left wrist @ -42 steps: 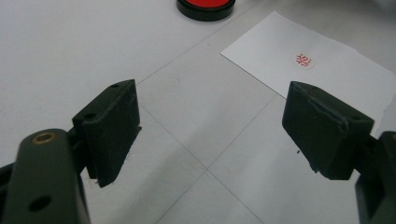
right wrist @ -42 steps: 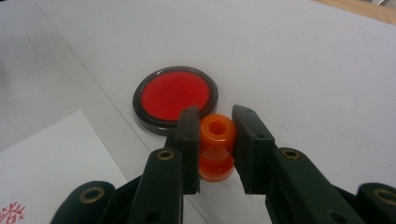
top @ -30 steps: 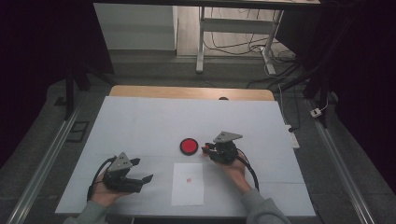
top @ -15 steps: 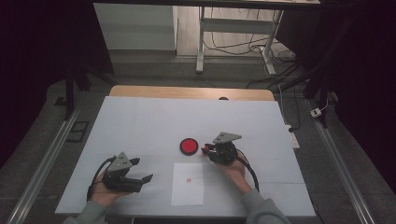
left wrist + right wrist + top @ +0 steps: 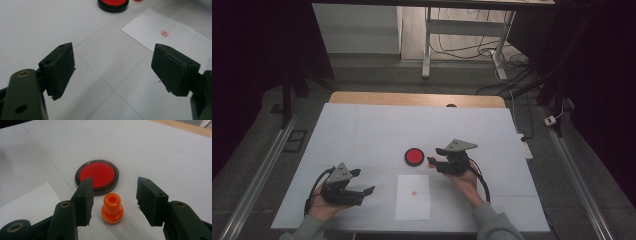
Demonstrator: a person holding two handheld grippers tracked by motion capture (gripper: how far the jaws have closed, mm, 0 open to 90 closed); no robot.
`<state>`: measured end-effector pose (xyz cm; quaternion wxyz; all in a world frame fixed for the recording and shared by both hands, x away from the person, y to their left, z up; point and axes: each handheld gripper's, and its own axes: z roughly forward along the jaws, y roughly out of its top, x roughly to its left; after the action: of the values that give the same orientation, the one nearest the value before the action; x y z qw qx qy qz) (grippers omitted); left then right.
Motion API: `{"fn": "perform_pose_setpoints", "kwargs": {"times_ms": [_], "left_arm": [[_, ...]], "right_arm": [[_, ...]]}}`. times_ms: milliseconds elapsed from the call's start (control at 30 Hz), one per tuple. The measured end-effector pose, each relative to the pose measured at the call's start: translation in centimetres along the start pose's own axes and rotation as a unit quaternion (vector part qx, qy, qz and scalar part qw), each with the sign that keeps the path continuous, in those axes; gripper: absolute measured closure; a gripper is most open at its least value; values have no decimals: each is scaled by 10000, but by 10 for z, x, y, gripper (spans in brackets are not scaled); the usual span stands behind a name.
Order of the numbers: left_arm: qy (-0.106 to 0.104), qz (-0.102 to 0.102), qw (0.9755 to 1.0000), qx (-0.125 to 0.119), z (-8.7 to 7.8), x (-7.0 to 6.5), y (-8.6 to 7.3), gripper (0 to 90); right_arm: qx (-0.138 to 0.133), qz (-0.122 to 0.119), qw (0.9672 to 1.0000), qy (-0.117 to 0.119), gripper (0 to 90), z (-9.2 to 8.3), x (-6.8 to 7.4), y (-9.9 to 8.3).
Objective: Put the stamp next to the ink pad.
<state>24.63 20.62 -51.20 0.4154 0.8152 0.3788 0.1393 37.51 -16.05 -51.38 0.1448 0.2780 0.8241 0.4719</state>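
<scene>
- My right tool point(image 5: 113, 203) stands about half open; its jaws have just been opening, with the orange stamp point(image 5: 112, 208) between them but touched by neither pad. I judge it released.
- The stamp stands upright on the white counter point(image 5: 362, 135), just beside the round red ink pad point(image 5: 97, 176), on the side nearer me. In the high view it is a small orange spot point(image 5: 430, 160) at the tip of the right tool point(image 5: 438, 161).
- My left tool point(image 5: 112, 67) is wide open, nothing between the jaws, resting low in my hand at the near left of the counter point(image 5: 357, 181).
- A sheet of white paper point(image 5: 413, 196) lies between my hands, with one small red imprint point(image 5: 164, 33) already on it.
- Risk: the stamp is narrow at the top with a modest base. If I draw the right tool back at a slant, a pad could clip the neck and tip it.
- Risk: a toppled stamp might roll to the paper and smear ink, or knock against the ink pad rim.
- Risk: the gap on each side is slim, so any wrist roll on withdrawal closes it fast.
</scene>
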Motion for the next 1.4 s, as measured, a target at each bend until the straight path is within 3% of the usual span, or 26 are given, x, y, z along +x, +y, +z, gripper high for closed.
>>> {"fn": "perform_pose_setpoints", "kwargs": {"times_ms": [800, 1133, 1400], "left_arm": [[74, -79, 9999, 38, 0, 4, -1, 202], [42, -117, 9999, 55, 2, 8, -1, 202], [15, -108, 9999, 78, 4, 9, -1, 202]], "right_arm": [[-358, -180, 9991, 100, 462, -47, 5, 7], [-366, -169, 9992, -22, 461, -76, 3, -5], [-327, -85, 9991, -256, 460, -104, -5, -28]]}}
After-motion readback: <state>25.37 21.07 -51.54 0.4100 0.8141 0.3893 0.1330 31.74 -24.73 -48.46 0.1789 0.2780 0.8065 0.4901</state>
